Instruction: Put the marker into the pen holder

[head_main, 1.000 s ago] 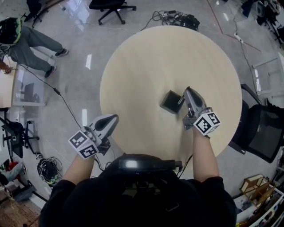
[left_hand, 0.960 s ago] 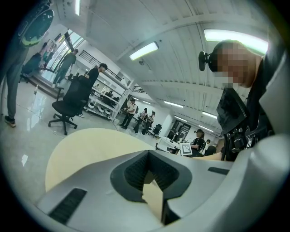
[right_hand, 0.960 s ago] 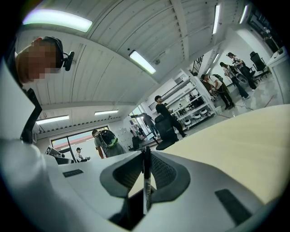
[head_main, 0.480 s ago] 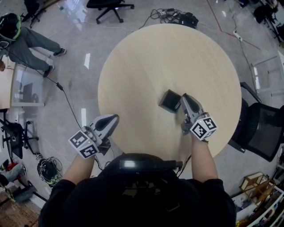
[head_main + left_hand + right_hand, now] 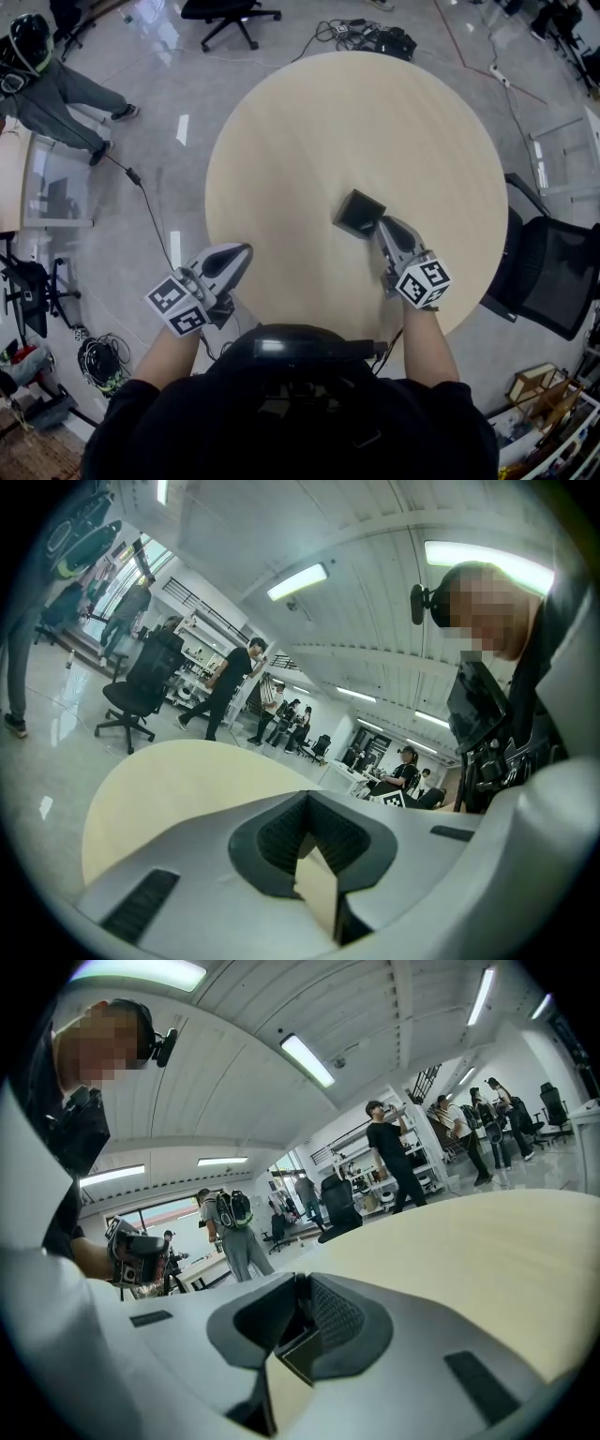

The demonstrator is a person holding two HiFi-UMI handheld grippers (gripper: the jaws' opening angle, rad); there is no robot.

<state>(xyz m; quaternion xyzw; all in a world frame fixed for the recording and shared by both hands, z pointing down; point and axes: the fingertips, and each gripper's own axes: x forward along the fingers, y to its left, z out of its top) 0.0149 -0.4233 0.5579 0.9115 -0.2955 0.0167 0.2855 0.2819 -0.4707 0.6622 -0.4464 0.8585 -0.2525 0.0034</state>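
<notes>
One shift: right gripper further back

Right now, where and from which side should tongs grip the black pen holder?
Probably pinch one wall at the rim of the pen holder, coming from above on its far left side: the top is open, and the right tongs crowd the near right corner.
</notes>
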